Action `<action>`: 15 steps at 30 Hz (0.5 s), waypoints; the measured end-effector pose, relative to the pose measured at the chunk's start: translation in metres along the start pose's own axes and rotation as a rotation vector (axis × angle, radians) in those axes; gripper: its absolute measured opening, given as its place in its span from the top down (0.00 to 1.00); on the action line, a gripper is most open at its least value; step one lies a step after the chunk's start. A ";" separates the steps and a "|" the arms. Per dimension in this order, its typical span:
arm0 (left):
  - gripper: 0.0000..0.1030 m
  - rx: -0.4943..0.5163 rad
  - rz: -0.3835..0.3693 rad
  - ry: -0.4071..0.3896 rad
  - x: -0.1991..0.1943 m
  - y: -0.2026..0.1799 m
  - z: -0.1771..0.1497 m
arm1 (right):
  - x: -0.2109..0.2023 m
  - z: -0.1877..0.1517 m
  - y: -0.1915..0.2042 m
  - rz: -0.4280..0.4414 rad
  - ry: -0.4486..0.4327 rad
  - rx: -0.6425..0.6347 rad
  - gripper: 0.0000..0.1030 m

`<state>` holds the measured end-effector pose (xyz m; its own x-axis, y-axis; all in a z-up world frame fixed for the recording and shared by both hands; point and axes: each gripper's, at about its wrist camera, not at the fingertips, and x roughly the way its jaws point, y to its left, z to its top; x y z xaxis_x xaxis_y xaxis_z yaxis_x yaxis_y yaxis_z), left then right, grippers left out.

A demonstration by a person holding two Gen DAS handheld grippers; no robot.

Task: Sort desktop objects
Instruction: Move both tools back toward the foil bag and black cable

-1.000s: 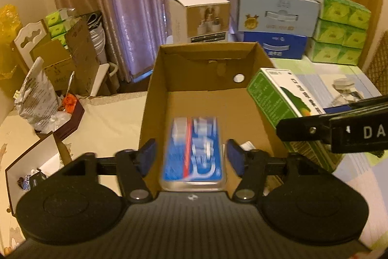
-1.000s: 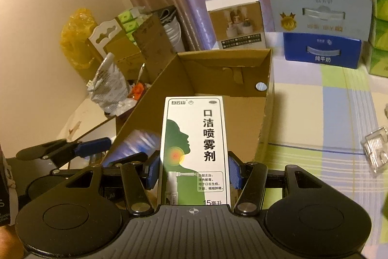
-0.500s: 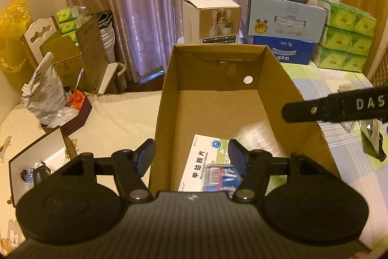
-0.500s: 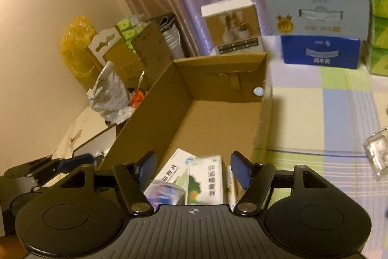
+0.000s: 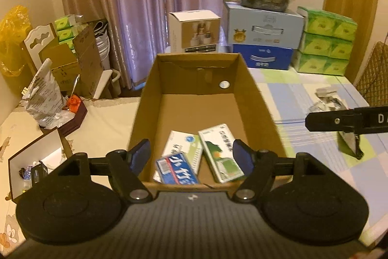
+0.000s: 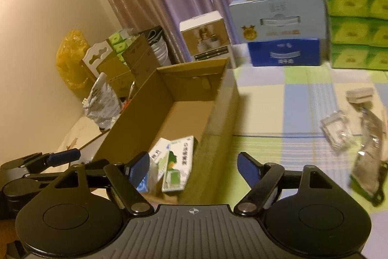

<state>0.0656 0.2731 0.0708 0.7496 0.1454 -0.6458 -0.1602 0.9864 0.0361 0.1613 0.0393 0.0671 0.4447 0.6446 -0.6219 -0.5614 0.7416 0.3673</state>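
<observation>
- Your left gripper [image 5: 191,157] and right gripper [image 6: 194,168] both have jaws spread, holding nothing.
- Swinging the right gripper toward the clear packets [image 6: 337,134] at 2 o'clock could clip the cardboard box [image 6: 218,113] wall.
- Three flat medicine cartons [image 5: 219,152] lie loosely overlapped at the box's near end, 6 o'clock.

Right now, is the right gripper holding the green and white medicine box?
No, the right gripper is open and empty, and the green and white box lies inside the cardboard box.
</observation>
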 end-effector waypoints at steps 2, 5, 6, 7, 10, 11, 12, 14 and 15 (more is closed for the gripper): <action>0.25 0.004 -0.002 -0.002 -0.008 -0.010 -0.003 | -0.013 -0.005 -0.003 -0.011 -0.007 -0.005 0.21; 0.20 0.013 -0.005 -0.011 -0.019 -0.024 -0.006 | -0.030 -0.013 -0.009 -0.032 -0.002 -0.016 0.14; 0.19 0.013 -0.010 -0.012 -0.022 -0.028 -0.007 | -0.035 -0.016 -0.012 -0.038 0.002 -0.019 0.13; 0.18 0.016 -0.013 -0.012 -0.024 -0.032 -0.008 | -0.041 -0.019 -0.014 -0.043 0.001 -0.023 0.11; 0.14 0.030 -0.023 -0.013 -0.031 -0.048 -0.010 | -0.056 -0.027 -0.022 -0.069 -0.006 -0.031 0.06; 0.12 0.031 -0.031 -0.014 -0.033 -0.053 -0.011 | -0.061 -0.029 -0.025 -0.078 -0.008 -0.036 0.04; 0.12 0.032 -0.039 -0.014 -0.034 -0.057 -0.012 | -0.064 -0.032 -0.028 -0.085 -0.011 -0.040 0.03; 0.09 0.041 -0.052 -0.012 -0.036 -0.070 -0.013 | -0.072 -0.037 -0.035 -0.104 -0.014 -0.046 0.02; 0.08 0.047 -0.054 -0.013 -0.037 -0.074 -0.014 | -0.076 -0.039 -0.040 -0.112 -0.013 -0.043 0.02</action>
<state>0.0409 0.1936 0.0811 0.7645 0.0921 -0.6380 -0.0887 0.9954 0.0373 0.1223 -0.0461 0.0723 0.5151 0.5605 -0.6485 -0.5372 0.8007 0.2653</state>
